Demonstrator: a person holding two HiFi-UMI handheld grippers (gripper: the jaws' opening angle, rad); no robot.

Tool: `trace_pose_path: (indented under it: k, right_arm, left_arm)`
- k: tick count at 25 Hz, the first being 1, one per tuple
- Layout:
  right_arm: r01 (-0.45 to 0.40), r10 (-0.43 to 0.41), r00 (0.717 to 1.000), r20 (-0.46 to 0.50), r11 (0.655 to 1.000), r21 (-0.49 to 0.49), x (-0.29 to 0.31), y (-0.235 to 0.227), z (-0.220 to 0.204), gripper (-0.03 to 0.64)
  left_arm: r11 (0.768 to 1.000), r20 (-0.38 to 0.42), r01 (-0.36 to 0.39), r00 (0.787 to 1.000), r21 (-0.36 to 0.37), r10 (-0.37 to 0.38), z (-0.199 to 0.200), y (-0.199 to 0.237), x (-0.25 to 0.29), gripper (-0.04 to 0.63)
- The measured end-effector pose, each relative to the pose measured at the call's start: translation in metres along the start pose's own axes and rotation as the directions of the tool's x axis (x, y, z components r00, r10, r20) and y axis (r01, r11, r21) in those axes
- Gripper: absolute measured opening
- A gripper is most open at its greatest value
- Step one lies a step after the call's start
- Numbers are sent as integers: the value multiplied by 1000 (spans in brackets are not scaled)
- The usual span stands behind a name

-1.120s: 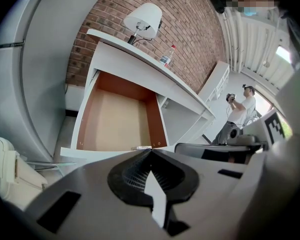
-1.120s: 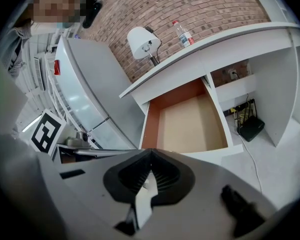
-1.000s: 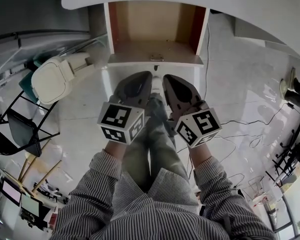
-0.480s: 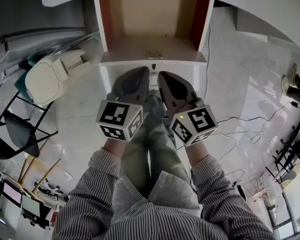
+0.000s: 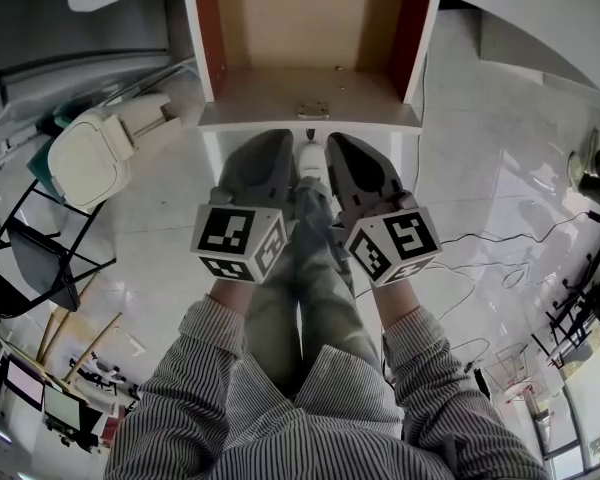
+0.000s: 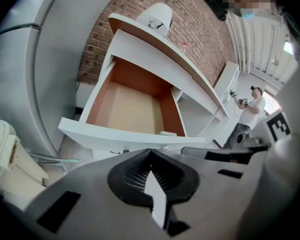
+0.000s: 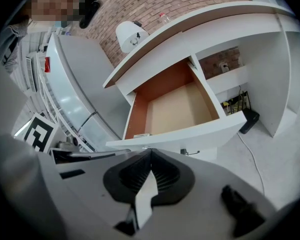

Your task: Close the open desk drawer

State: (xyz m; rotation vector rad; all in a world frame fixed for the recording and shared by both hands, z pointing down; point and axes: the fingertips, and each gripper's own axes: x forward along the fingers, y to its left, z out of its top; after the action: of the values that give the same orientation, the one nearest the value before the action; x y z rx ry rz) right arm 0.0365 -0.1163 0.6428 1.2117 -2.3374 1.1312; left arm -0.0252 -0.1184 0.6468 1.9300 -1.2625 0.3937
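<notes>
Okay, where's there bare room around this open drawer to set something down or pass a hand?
Free: the bare bottom of the drawer, and the floor right of it up to the cables. Crowded: left, by the white bin and black chair; in front, where the left tool and right tool sit shut.

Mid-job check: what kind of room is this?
Probably an office or lab workspace: white desk with an open drawer, brick wall behind it, cables trailing over the glossy floor.
</notes>
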Motion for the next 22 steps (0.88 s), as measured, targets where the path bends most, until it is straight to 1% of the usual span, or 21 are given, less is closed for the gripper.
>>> trace_pose_path:
  k: [3, 7, 10, 15, 19, 22]
  right_arm:
    - [37, -38, 999, 30, 999, 32, 0, -11, 2, 15]
    - [60, -63, 997, 53, 996, 61, 1, -20, 5, 16]
    - [76, -80, 994, 69, 995, 65, 0, -23, 7, 15]
    - [82, -87, 993, 77, 994, 75, 0, -25, 4, 16]
    - [88, -95, 991, 90, 993, 83, 1, -27, 7, 15]
    - [90, -96, 991, 95, 994, 65, 1, -26, 8, 16]
  left_arm:
    - [999, 34, -37, 999, -9, 37, 3, 6, 0, 12]
    - [998, 39, -45, 998, -32, 47, 0, 7, 4, 12]
    - [997, 52, -49, 997, -59, 52, 0, 10, 4, 12]
    - [997, 86, -67, 994, -49, 71, 6, 10, 3, 12]
    - [995, 95, -80, 992, -55, 85, 7, 10, 2, 12]
    - [995, 95, -75, 992, -58, 80, 7, 11, 1, 12]
